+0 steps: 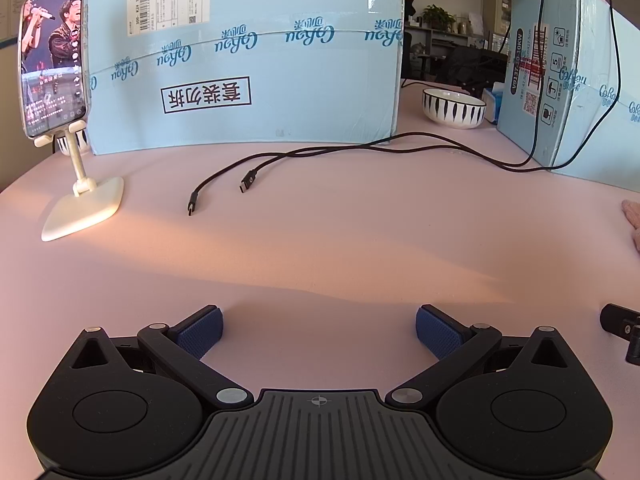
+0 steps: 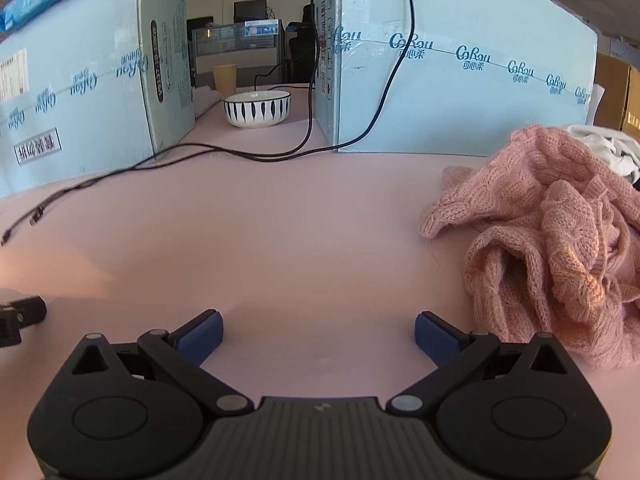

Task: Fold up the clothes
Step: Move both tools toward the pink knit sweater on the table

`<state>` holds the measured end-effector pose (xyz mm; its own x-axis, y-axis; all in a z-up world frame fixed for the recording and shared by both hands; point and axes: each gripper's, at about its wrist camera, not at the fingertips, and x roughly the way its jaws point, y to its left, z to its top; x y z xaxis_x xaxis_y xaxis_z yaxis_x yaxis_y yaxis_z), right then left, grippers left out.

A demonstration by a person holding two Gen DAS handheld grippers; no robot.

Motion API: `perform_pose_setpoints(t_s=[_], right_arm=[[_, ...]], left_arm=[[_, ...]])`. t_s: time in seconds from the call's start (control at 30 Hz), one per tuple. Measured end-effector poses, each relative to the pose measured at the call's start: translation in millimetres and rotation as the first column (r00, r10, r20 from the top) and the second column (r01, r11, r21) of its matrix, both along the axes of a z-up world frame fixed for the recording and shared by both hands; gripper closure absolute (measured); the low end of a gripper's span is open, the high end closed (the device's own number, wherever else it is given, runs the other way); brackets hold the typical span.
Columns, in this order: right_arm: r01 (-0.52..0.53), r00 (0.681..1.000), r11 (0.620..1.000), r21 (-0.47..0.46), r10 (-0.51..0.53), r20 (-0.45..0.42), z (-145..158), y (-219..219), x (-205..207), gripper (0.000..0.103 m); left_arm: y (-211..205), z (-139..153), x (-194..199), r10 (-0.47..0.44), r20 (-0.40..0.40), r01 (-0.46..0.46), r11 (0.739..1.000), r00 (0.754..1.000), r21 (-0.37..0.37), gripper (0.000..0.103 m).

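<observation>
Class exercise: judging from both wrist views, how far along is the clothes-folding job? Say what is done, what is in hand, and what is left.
Done: nothing. The pink knitted sweater lies crumpled on the pink table, with a white garment bunched behind it.
In hand: nothing. The left hand-held gripper and right hand-held gripper are both open over bare table.
Left: picking up, spreading and folding the sweater, then probably the white garment.

Warm sunlight is slanting across the pink table (image 1: 320, 240); behind the blue boxes (image 1: 248, 60), what may be office desks (image 2: 240, 40) are standing.
</observation>
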<state>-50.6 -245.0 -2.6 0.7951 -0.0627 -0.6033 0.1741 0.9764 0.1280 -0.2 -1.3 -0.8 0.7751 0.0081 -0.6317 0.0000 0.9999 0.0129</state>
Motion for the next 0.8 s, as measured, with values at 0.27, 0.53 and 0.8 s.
perform_pose_setpoints(t_s=[0.27,0.53,0.8], right_arm=[[0.078,0.994,0.984,0.159,-0.089,0.062,2.4,-31.5,-28.8,0.000],[0.097,0.995,0.993,0.065,-0.098,0.011,6.2,-9.7,-20.8,0.000],[0.089,0.996,0.996,0.026,-0.089,-0.015,10.2,-4.3,-16.5,0.000]], left_arm=[[1.5,-0.8,0.1,-0.001,0.001,0.001,1.000,1.000,-0.003,0.000],[1.2,-0.9,0.2,-0.001,0.001,0.001,1.000,1.000,-0.003,0.000],[0.9,1.5,-1.8,-0.006,-0.007,0.006,1.000,1.000,0.006,0.000]])
